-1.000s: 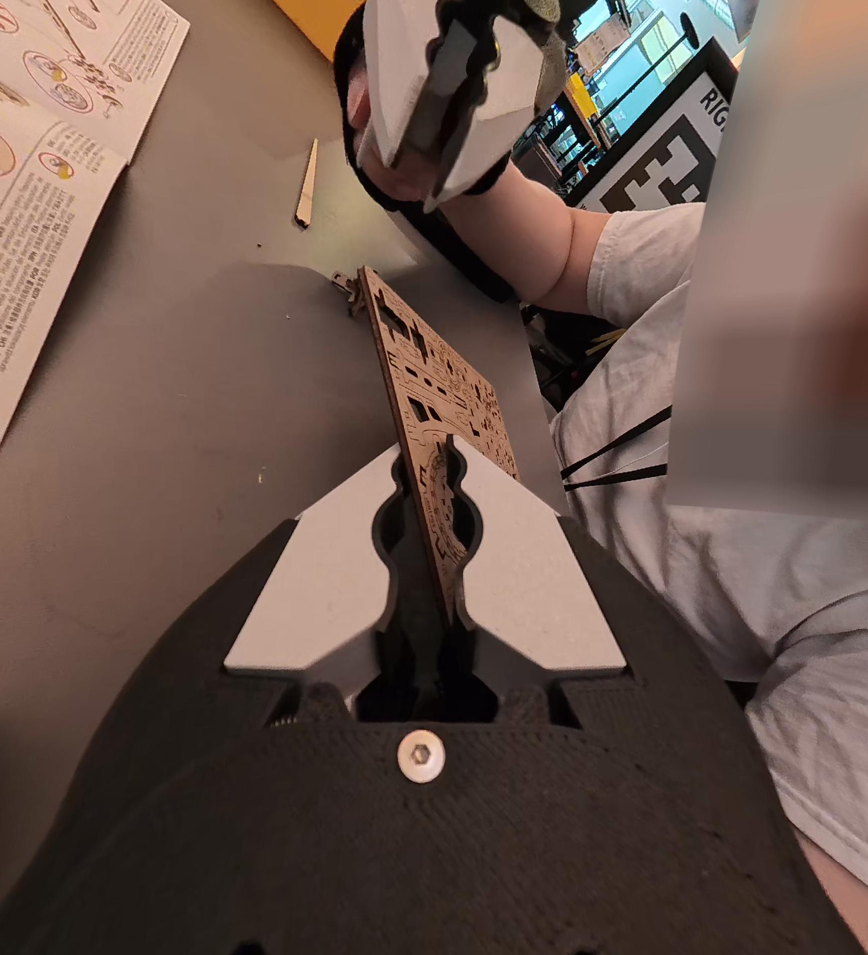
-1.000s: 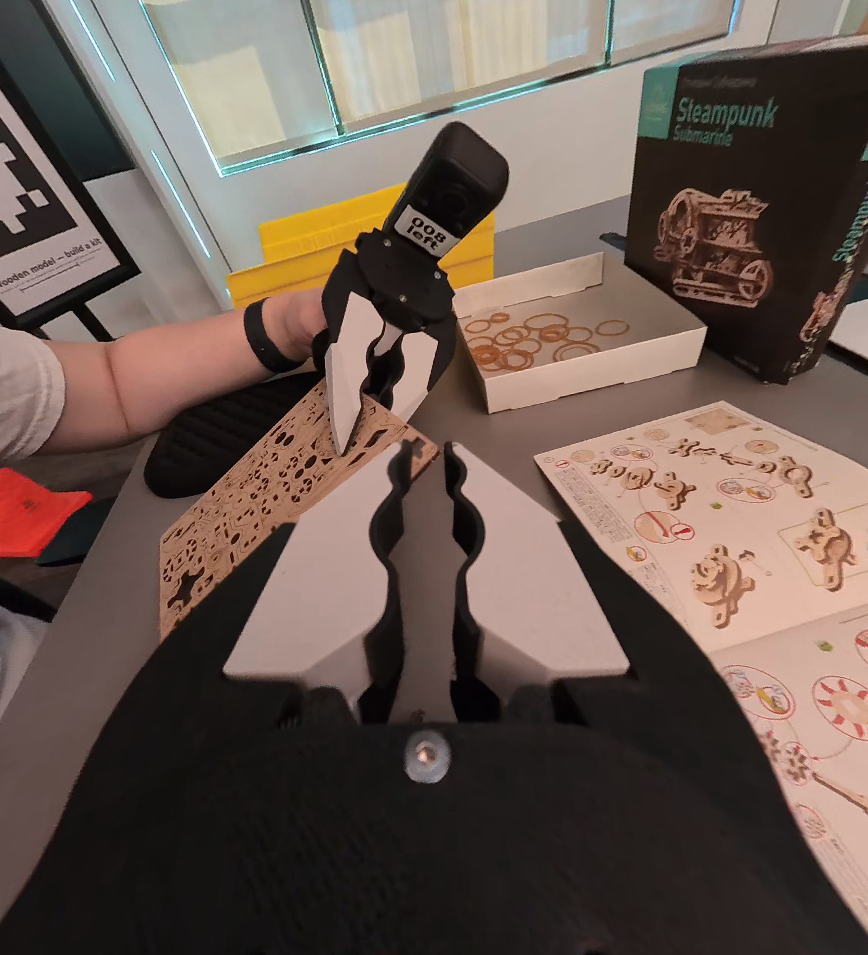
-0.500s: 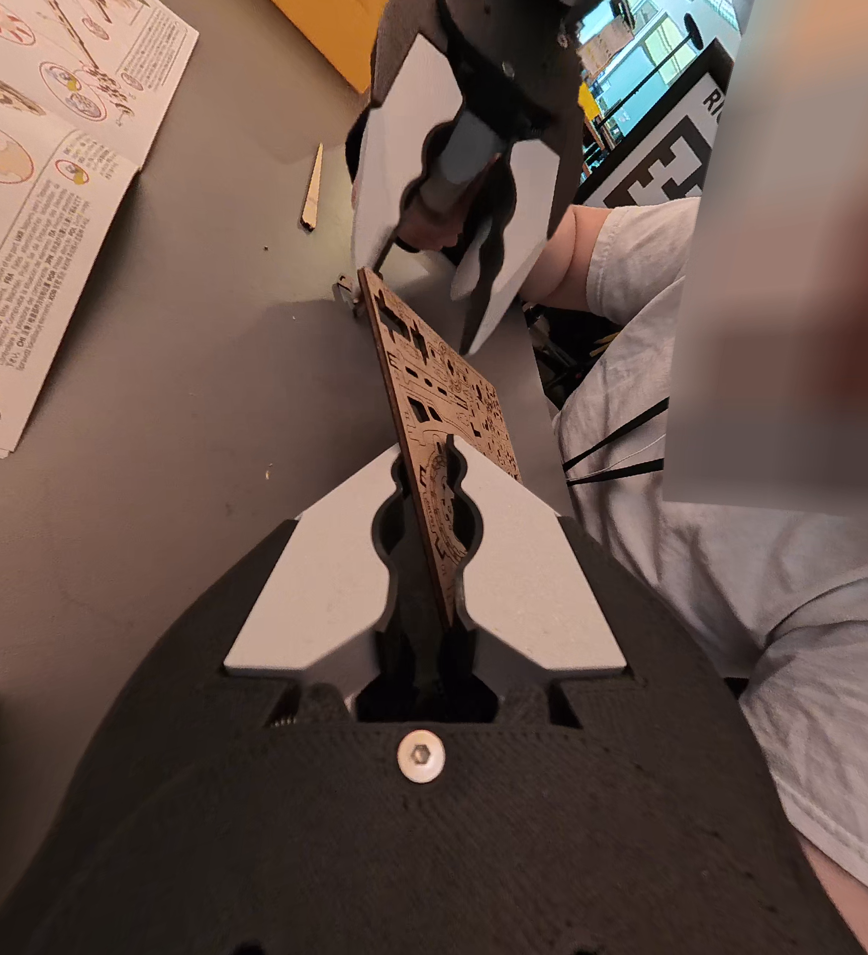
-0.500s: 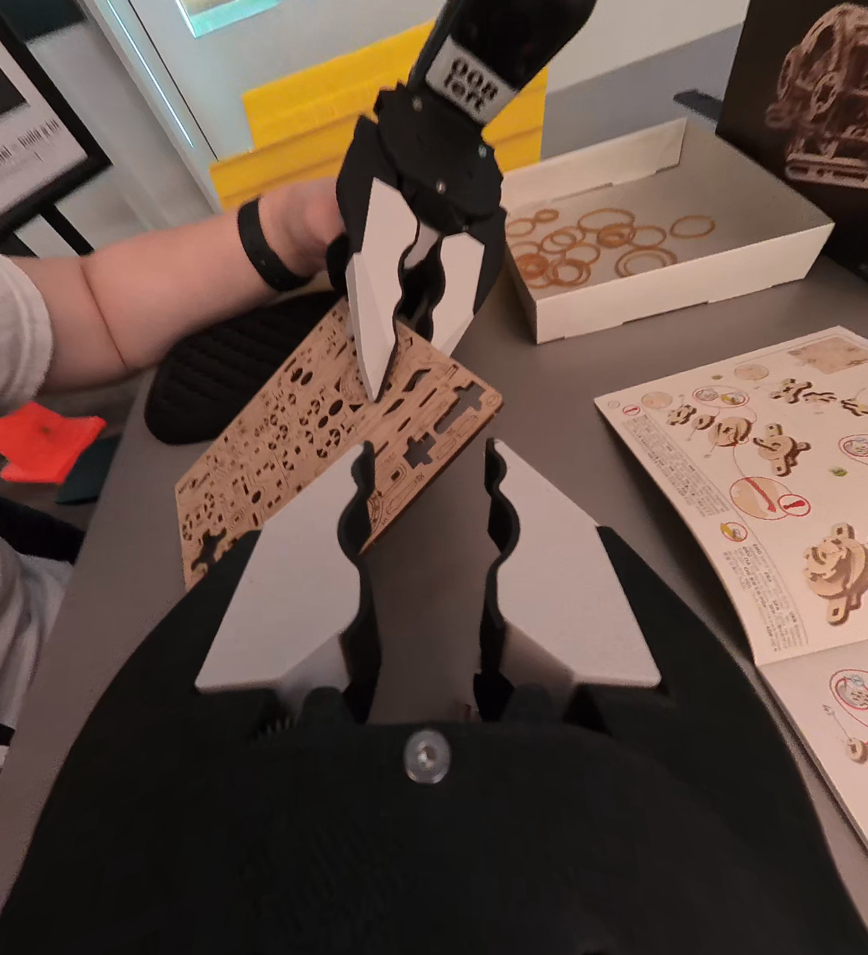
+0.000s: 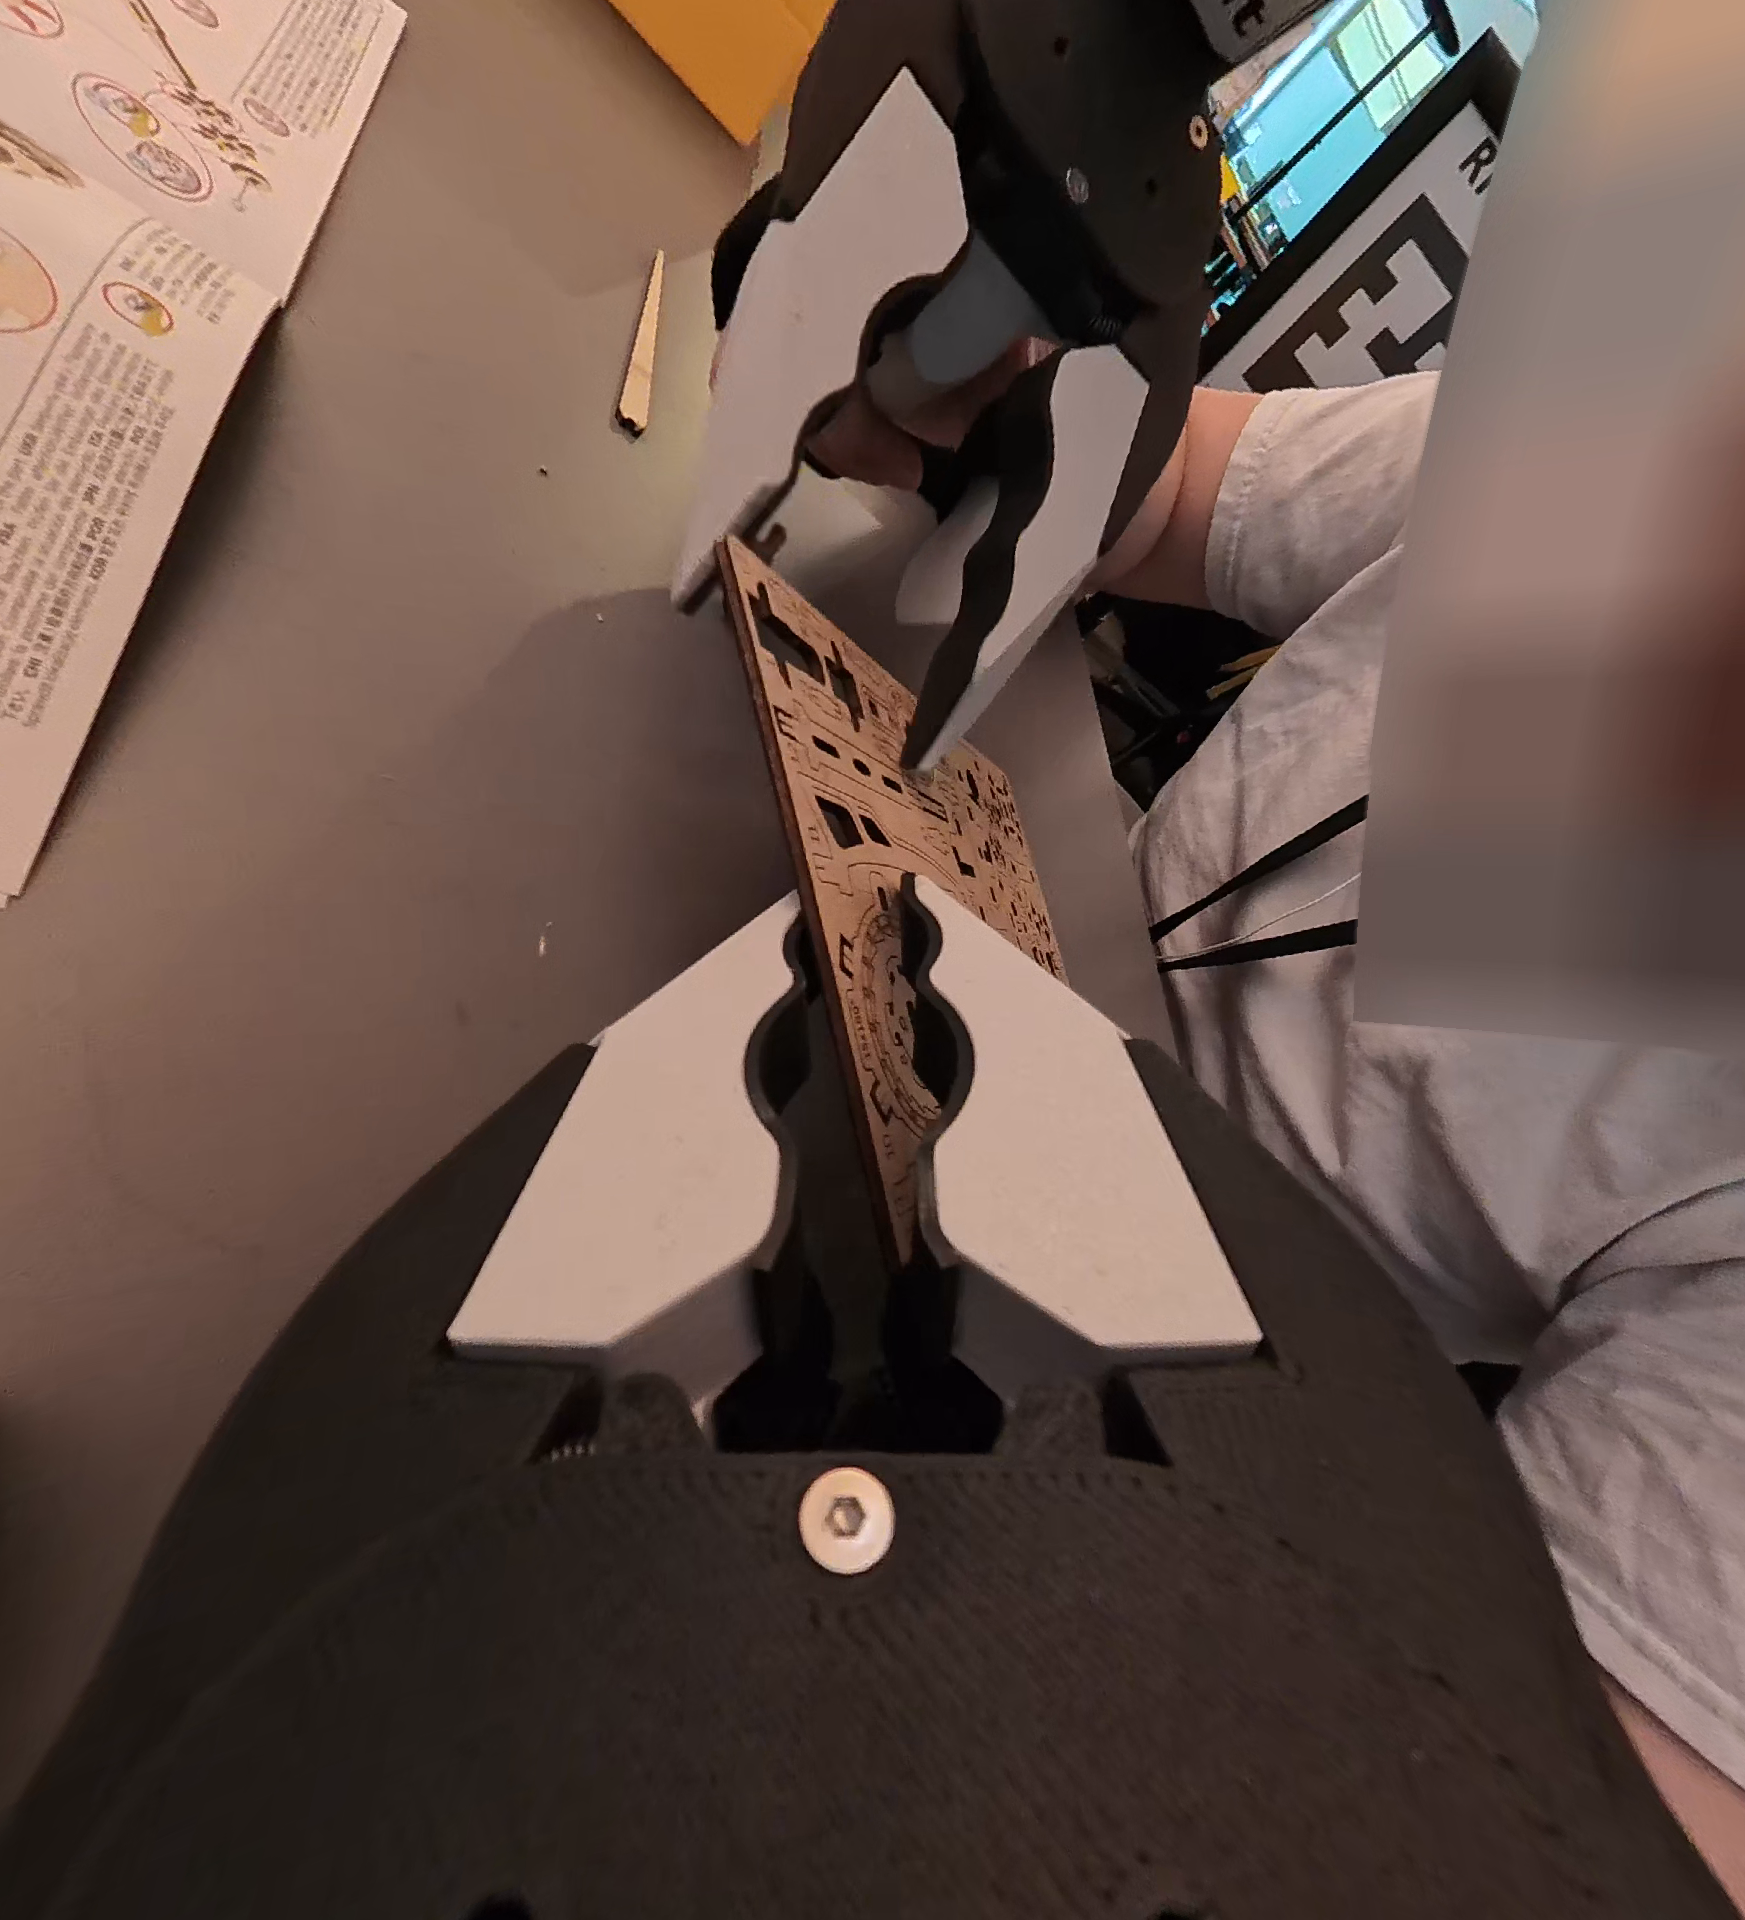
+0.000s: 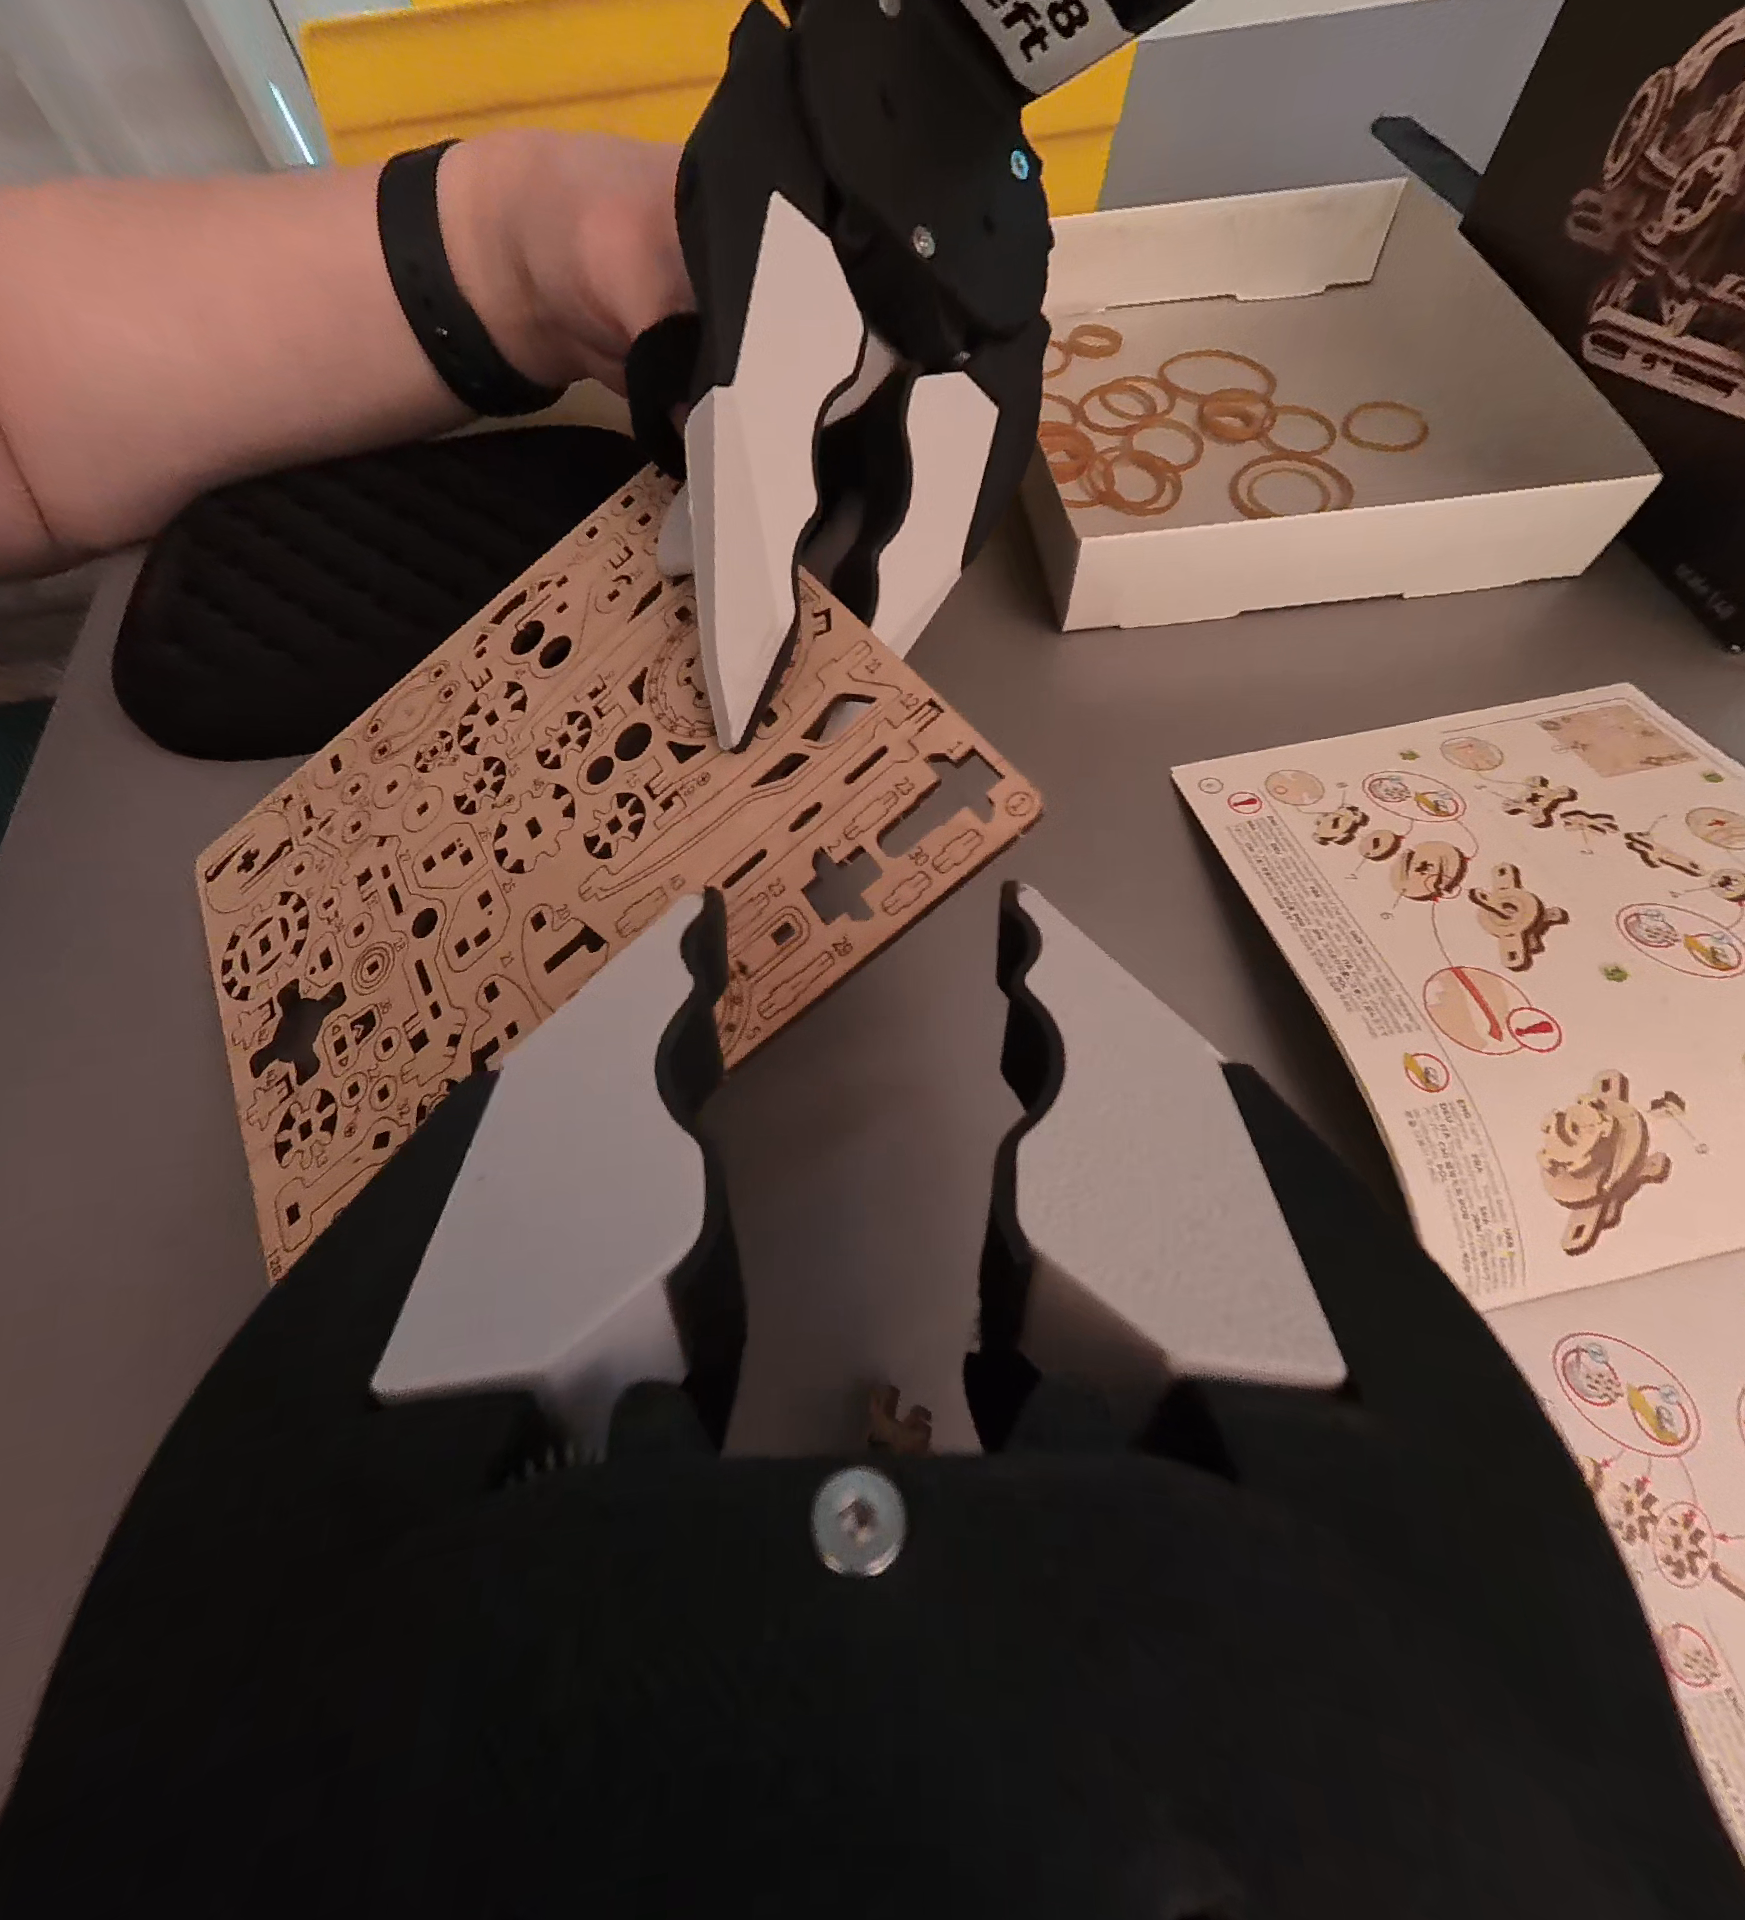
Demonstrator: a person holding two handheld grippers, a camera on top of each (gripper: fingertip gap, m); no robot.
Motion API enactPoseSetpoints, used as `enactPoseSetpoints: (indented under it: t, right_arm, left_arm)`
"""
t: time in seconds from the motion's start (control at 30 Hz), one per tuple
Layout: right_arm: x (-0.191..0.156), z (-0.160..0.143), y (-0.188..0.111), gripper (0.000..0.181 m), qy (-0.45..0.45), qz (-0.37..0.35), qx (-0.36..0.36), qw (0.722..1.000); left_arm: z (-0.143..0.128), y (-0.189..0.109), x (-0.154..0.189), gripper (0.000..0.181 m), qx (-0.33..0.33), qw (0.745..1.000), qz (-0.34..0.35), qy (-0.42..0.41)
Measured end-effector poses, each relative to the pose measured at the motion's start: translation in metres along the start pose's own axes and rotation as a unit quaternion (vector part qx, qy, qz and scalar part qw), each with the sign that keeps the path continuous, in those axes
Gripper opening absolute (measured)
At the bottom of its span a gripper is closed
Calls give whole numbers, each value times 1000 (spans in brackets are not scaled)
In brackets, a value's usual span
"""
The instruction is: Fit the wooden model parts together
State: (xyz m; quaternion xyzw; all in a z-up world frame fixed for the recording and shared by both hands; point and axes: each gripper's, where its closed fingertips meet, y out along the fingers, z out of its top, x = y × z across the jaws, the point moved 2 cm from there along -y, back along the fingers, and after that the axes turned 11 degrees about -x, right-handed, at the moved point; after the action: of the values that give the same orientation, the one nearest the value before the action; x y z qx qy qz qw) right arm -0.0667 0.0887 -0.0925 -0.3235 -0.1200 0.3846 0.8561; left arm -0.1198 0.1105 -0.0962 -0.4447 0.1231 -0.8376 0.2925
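A thin laser-cut wooden parts sheet [image 6: 535, 883] is held tilted above the grey table [image 6: 68, 935]. My left gripper [image 5: 852, 914] is shut on one edge of it, and the sheet shows edge-on in the left wrist view [image 5: 847, 748]. The left gripper also shows in the right wrist view [image 6: 806, 686], clamped on the sheet's far edge. My right gripper [image 6: 857, 904] is open and empty, its left finger over the sheet's near edge. In the left wrist view the right gripper [image 5: 806, 675] straddles the sheet's far corner. A small wooden piece [image 6: 894, 1418] lies under the right gripper.
An open instruction booklet [image 6: 1522, 987] lies at the right. A white tray [image 6: 1315, 561] of rubber bands and a dark kit box [image 6: 1699, 260] stand behind it. A black pad [image 6: 328, 582] lies at the left. A wooden stick [image 5: 639, 343] lies on the table. The tips of both grippers are at nearly the same place. My right tips are roughly 10 cm from the small wooden piece [image 6: 894, 1418].
My right gripper has opened wide and moved in and down onto the sheet's corner. My left gripper has kept its hold on the sheet and barely moved.
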Motion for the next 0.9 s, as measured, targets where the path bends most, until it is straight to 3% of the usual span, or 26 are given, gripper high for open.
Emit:
enactPoseSetpoints:
  t: [0.37, 0.73, 0.9]
  right_arm:
    - [47, 19, -47, 38, 103, -72, 140, 982]
    - [97, 8, -100, 11, 278, -22, 294, 914]
    - [104, 2, -102, 5, 314, -5, 309, 898]
  left_arm:
    - [1, -1, 3, 11, 5, 1000, -6, 9]
    - [4, -2, 8, 10, 9, 1000, -7, 25]
    - [4, -3, 8, 10, 9, 1000, -7, 26]
